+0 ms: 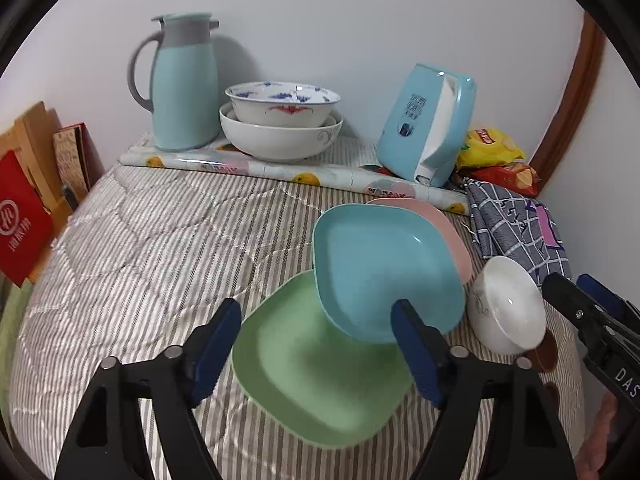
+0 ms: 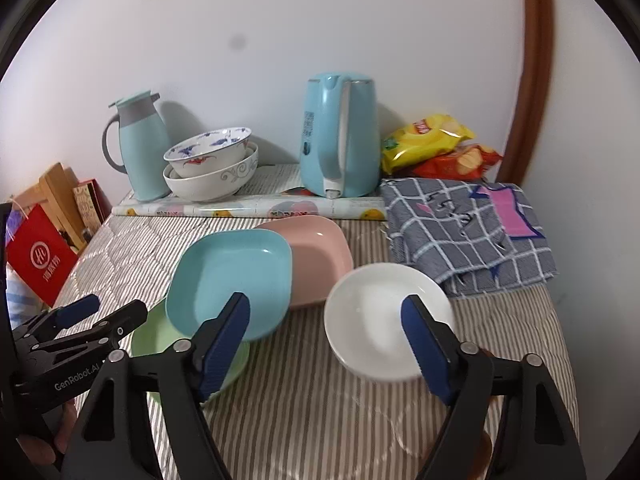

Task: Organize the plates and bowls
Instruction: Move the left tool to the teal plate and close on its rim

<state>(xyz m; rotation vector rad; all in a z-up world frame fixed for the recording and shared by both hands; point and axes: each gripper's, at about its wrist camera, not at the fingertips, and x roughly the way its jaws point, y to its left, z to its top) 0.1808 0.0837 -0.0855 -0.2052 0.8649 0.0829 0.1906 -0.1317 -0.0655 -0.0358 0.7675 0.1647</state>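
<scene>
Left wrist view shows the left hand-held gripper (image 1: 318, 342) spread wide, its blue pads on either side of the green plate (image 1: 316, 376) and the blue plate (image 1: 384, 272) stacked askew on it; whether the right pad touches the blue plate's rim cannot be told. A pink plate (image 1: 448, 232) lies behind, mostly covered by the blue one. Just beside them sits a small white bowl (image 1: 506, 306), tilted, and the right hand-held gripper (image 1: 576, 292) comes in at the frame edge, cut off.

Right wrist view shows the right hand-held gripper (image 2: 326, 330) also spread wide and holding nothing, with the white bowl (image 2: 372, 312) between and beyond its pads. All these lie on a striped quilt (image 2: 304, 392). At the back, two larger bowls (image 2: 210, 172) are nested between a thermos jug (image 2: 140, 144) and a blue kettle (image 2: 340, 136). A brown object under the right pad is too hidden to identify.
</scene>
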